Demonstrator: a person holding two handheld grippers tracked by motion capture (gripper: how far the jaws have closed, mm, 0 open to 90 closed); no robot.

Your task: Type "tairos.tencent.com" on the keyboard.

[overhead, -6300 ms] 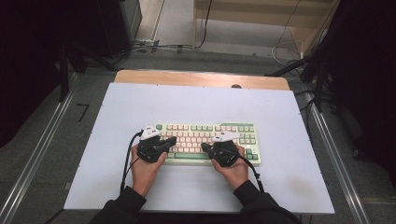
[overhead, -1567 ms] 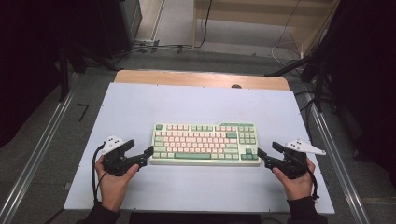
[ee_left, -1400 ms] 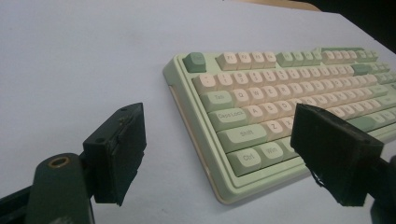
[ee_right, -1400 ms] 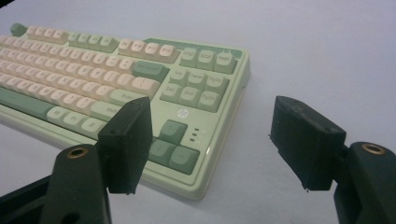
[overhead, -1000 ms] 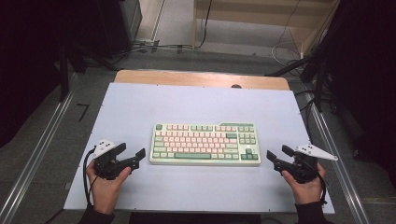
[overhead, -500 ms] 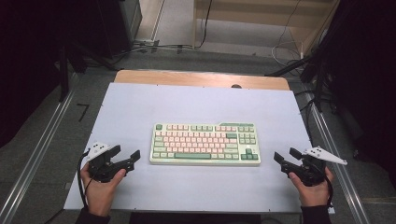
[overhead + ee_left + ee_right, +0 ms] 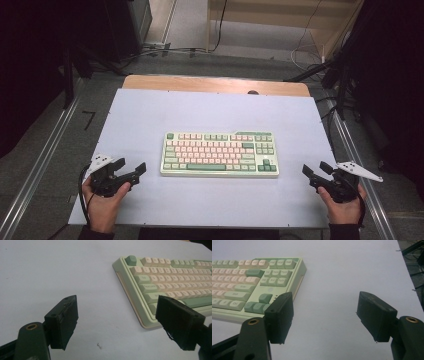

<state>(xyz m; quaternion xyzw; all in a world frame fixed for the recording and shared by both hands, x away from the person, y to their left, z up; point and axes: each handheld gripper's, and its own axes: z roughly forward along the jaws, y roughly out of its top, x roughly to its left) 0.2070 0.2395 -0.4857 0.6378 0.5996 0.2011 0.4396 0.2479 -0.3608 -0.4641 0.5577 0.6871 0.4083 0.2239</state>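
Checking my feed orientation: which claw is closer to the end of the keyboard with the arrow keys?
The right claw. The green arrow keys sit at the keyboard's right end, facing it; the left claw is by the opposite end. Both stand open, apart from the keyboard.

Left gripper (image 7: 117, 322) jaws spread wide over the white table (image 7: 50, 270), keyboard (image 7: 165, 282) just beyond

A white-topped counter (image 7: 200, 115) with a wooden far edge stands on grey floor (image 7: 45, 150); cables (image 7: 165, 50) trail beyond, amid dark surroundings.
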